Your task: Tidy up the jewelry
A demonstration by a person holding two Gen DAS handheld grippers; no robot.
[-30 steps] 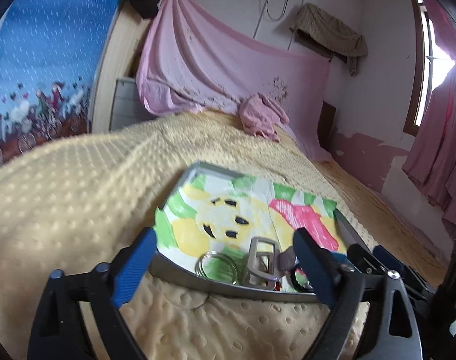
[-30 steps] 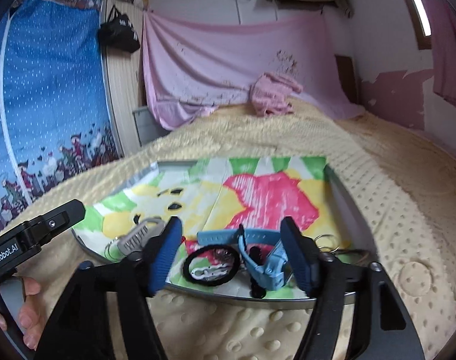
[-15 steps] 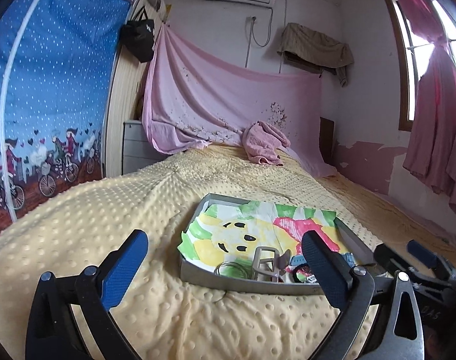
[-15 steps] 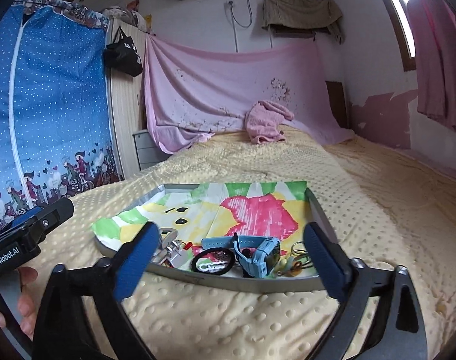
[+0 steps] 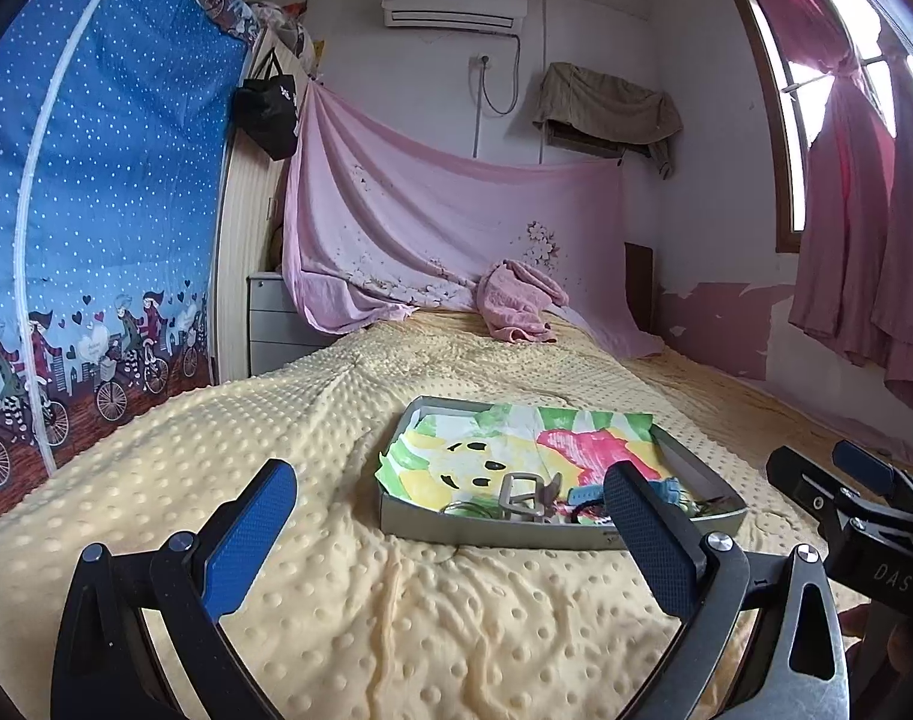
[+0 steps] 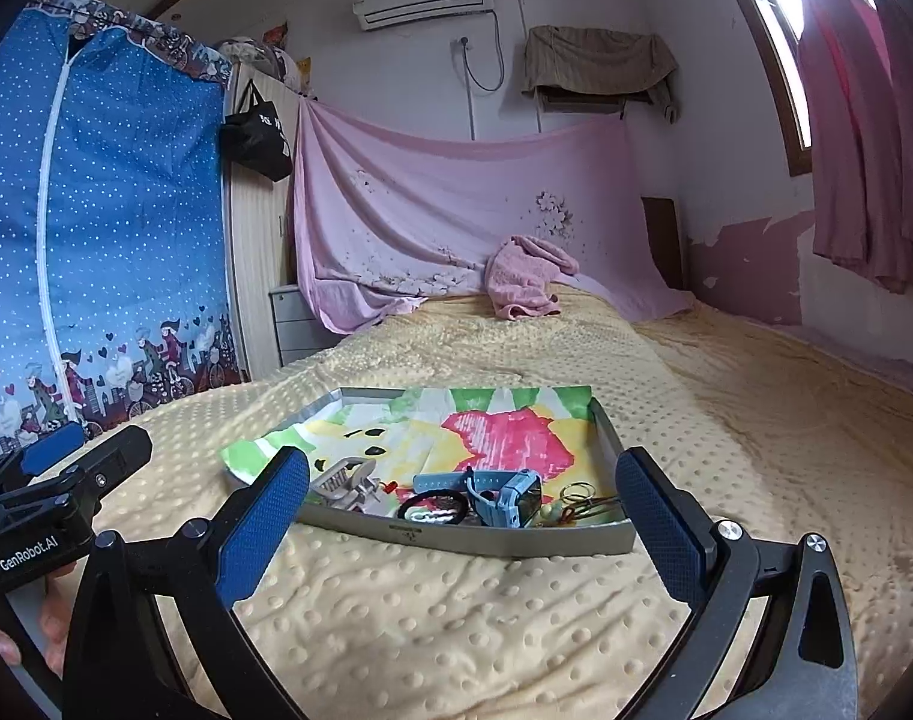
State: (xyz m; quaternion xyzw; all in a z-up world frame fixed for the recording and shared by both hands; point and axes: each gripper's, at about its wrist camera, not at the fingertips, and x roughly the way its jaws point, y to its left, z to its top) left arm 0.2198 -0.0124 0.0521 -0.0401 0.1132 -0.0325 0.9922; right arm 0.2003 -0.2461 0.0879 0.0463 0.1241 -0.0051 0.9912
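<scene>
We held both the left gripper (image 5: pixel 450 522) and right gripper (image 6: pixel 468 510) with jaws spread wide and empty, short of the tray (image 6: pixel 486 540) on the bed (image 6: pixel 456 630). The blue watch (image 6: pixel 504 495), hair tie (image 6: pixel 435 507) and rings (image 6: pixel 576 492) lay crowded at its near edge; a grab there could snag two pieces.

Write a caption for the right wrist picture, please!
Open right gripper facing a grey tray holding a blue watch on a yellow bed.
</scene>
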